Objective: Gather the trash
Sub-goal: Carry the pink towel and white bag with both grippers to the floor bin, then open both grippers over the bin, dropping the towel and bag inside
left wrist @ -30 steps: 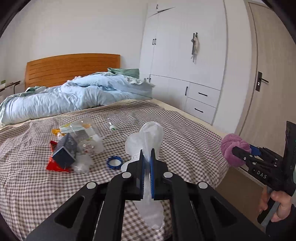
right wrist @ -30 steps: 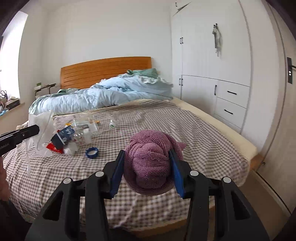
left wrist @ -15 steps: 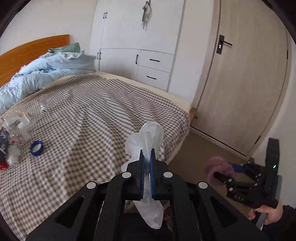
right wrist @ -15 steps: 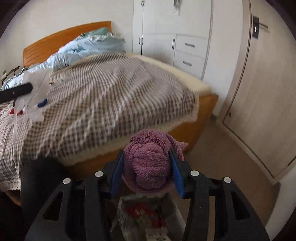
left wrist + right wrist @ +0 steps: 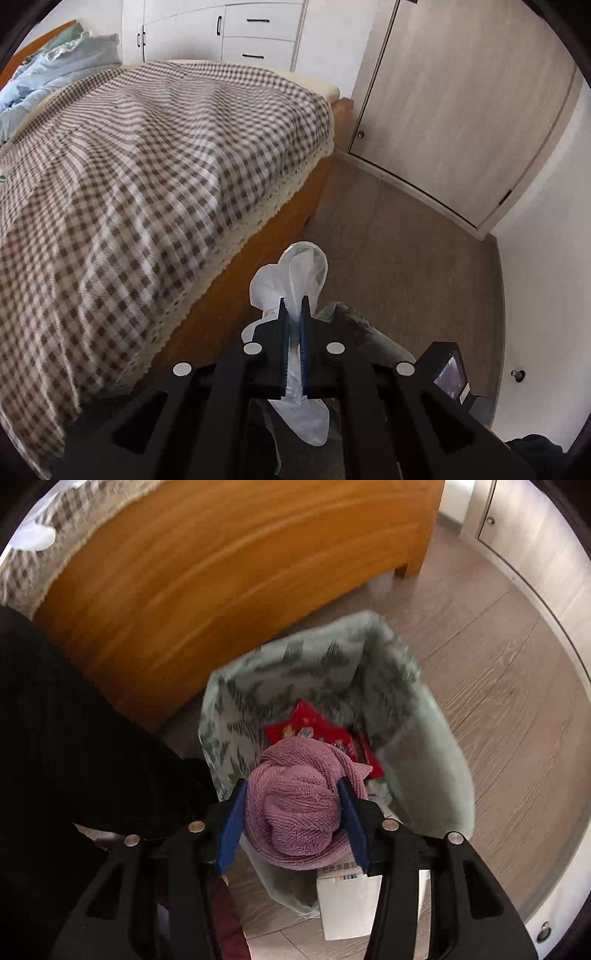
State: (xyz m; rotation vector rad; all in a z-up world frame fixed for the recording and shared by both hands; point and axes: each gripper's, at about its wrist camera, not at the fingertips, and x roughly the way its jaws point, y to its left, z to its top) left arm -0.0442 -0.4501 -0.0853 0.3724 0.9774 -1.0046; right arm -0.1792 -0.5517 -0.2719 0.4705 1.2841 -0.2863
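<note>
Left gripper [image 5: 293,308]: jaws pinched shut on white plastic bag [image 5: 291,275], bin not visible ahead. Right gripper [image 5: 293,805]: jaws easing open around purple cloth bundle [image 5: 295,805], lined trash bin [image 5: 424,746] directly beyond the tips; right is nearer.

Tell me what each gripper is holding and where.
Left gripper pinches a clear plastic bag at its gathered middle. Right gripper, jaws opening, has a balled purple cloth between its pads.
</note>
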